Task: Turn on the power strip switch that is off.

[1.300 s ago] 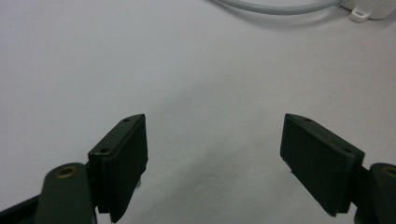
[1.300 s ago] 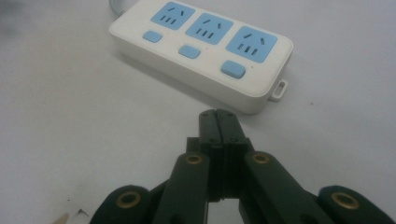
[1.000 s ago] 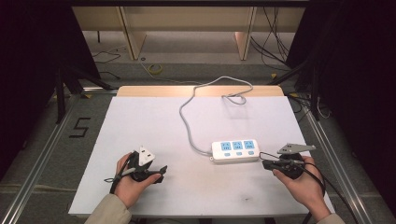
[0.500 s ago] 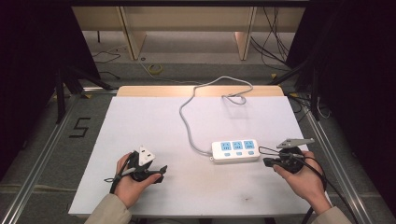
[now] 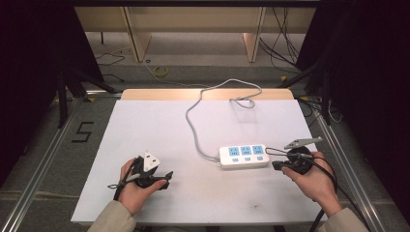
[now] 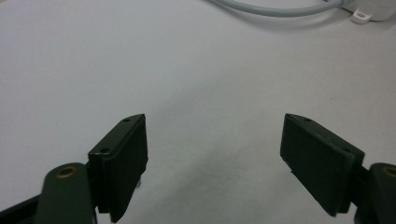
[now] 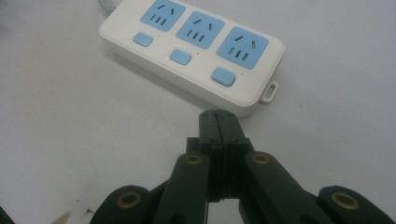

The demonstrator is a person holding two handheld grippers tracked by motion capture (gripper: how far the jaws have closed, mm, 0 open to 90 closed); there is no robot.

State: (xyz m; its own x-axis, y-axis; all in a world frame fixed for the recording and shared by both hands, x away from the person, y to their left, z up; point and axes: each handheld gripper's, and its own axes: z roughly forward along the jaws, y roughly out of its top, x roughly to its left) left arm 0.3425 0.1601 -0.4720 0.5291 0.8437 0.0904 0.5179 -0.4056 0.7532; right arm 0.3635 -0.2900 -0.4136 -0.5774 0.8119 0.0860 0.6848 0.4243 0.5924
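Note:
A white power strip (image 5: 244, 155) with three blue sockets lies on the white table (image 5: 145, 125), right of centre. Its grey cable (image 5: 193, 126) runs to the back edge. My right gripper (image 5: 274, 165) is held just to the strip's right end, jaws pointing at it. In the right gripper view the strip (image 7: 196, 51) lies just beyond the right gripper (image 7: 218, 116), whose jaws are shut with nothing between them. My left gripper (image 5: 167, 177) rests at the front left, far from the strip. In its own view the left gripper (image 6: 215, 154) is wide open over bare table.
The cable (image 6: 271, 9) and a corner of the strip (image 6: 369, 9) lie at the top of the left gripper view. A wooden strip (image 5: 208, 94) borders the table's far edge. Metal rails (image 5: 43, 159) run along both sides, with loose cables (image 5: 159, 71) on the floor behind.
My right hand has shifted slightly away from the person, beside the strip's end, and its top plate has tilted. The left hand and the strip have not moved.

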